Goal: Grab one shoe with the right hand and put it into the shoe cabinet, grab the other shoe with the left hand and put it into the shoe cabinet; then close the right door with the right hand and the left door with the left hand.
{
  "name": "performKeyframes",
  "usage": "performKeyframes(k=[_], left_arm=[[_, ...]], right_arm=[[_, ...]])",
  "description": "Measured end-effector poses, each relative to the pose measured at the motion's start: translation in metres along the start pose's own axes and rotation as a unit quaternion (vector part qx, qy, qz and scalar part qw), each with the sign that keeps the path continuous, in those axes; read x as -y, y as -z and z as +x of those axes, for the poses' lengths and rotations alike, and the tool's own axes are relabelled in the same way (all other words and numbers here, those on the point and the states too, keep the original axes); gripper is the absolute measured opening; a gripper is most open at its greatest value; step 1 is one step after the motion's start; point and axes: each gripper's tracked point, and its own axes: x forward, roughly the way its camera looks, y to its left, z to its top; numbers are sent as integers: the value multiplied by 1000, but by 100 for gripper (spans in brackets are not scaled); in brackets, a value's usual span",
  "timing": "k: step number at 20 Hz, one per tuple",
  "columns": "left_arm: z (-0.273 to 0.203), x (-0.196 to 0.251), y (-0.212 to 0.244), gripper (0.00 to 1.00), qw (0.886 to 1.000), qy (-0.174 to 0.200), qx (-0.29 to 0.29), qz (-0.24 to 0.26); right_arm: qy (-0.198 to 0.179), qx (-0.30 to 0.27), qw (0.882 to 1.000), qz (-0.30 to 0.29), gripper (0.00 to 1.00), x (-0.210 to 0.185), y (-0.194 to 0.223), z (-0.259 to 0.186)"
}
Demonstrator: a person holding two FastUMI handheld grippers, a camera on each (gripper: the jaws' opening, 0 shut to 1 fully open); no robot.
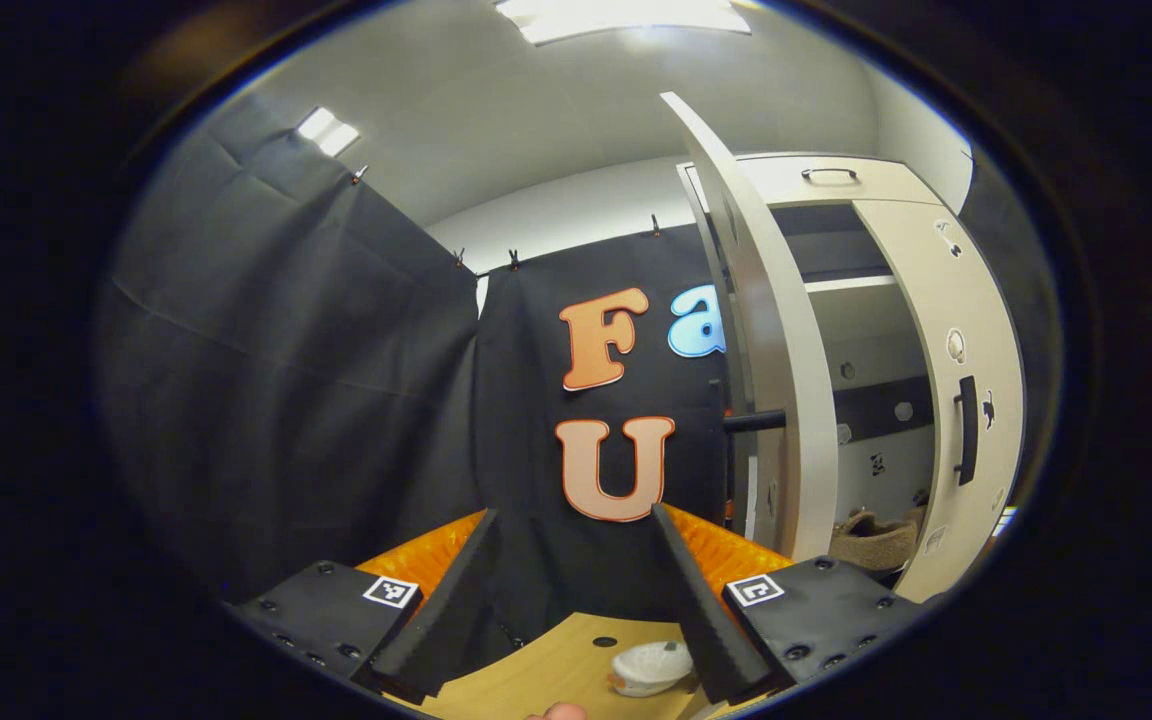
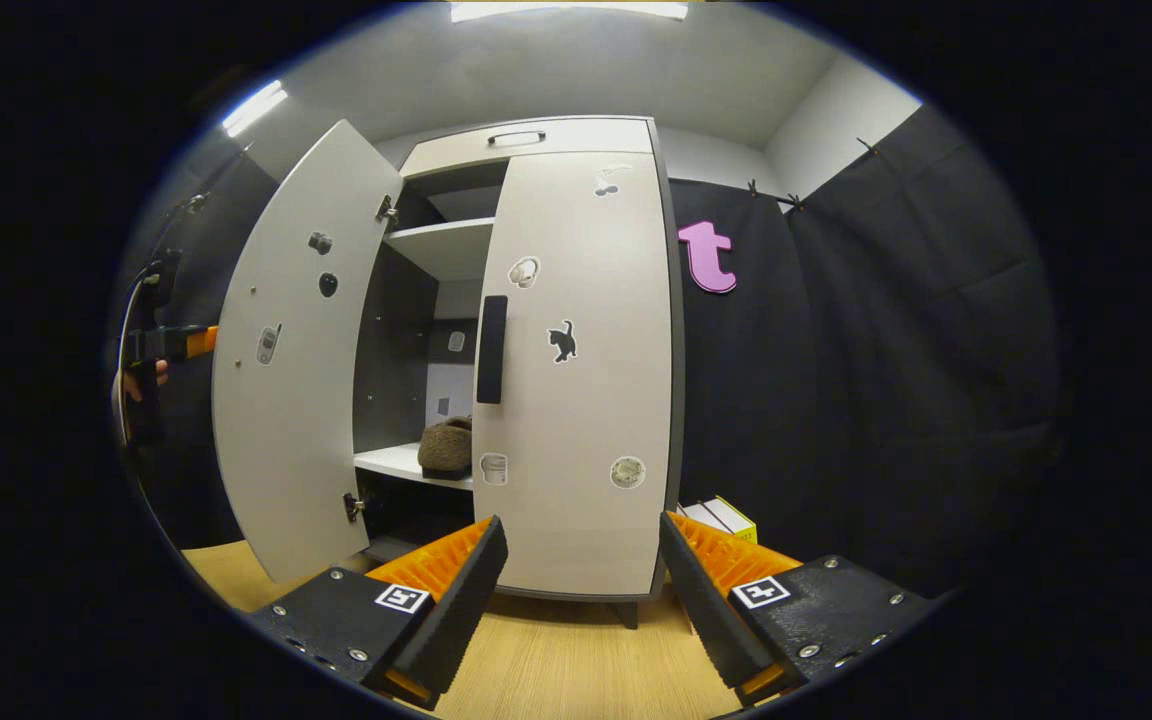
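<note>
Shoe (image 2: 446,447) half hidden behind right door (image 2: 576,370); stickers (image 2: 562,341) too small to tell.

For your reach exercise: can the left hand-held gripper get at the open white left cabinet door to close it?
Probably yes: the left hand-held gripper is open and empty, beside the open white left cabinet door, nothing between.

Shoe cabinet (image 2: 576,360) stood on floor (image 2: 576,660) w/ back to booth wall. Right door (image 2: 581,370) was shut; left door (image 2: 291,350) swung out toward viewer, leaving left half open. Shoe (image 2: 446,447) sat on lower shelf (image 2: 391,462) inside, just behind right door's edge; upper shelf (image 2: 441,240) above it. Drawer (image 2: 531,138) on top. Box (image 2: 721,517) on floor at cabinet's right, vs wall. In left gripper view, small lump (image 1: 648,668) lay on floor betw. fingers.
</note>
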Motion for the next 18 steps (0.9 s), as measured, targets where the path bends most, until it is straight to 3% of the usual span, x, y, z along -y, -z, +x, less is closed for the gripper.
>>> performKeyframes(k=[1, 7, 12, 18], left_arm=[[2, 1, 0, 94, 1000, 0, 0, -4], [-3, 13, 8, 94, 996, 17, -21, -87], [-13, 34, -2, 96, 998, 35, -12, -53], [-23, 65, -4, 94, 995, 65, -20, -67]], right_arm=[[2, -2, 1000, 2, 98, 1, 1, 1], [-6, -4, 1000, 13, 94, 0, 1, 7], [4, 1, 1000, 18, 94, 9, 0, 6], [15, -1, 999, 30, 94, 18, 1, 6]])
